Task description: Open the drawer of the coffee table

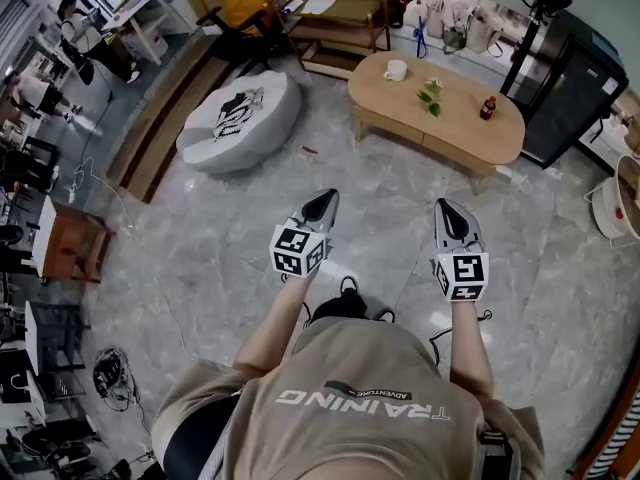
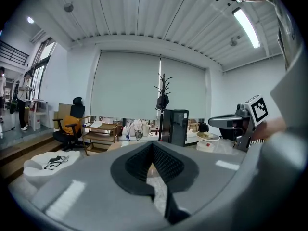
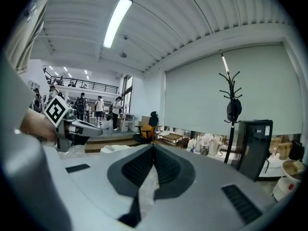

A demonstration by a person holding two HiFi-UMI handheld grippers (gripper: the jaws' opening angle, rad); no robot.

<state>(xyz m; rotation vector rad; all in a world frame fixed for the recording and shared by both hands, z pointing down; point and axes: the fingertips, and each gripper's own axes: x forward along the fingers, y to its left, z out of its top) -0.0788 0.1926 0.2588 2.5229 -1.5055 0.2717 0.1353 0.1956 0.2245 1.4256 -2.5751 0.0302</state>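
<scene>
Head view: two grippers, left gripper (image 1: 330,198) and right gripper (image 1: 441,206) (both closed, empty), point toward one coffee table (image 1: 450,133).

Open-plan office lounge; coffee table (image 1: 460,126), pouffe (image 1: 240,118), desk chair (image 2: 72,121)

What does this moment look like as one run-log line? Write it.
stage: pre-contact | left tongs: shut, empty | right tongs: shut, empty | coffee table: ahead, untouched

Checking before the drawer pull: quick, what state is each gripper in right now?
Left gripper: closed, holding nothing.
Right gripper: closed, holding nothing.
</scene>
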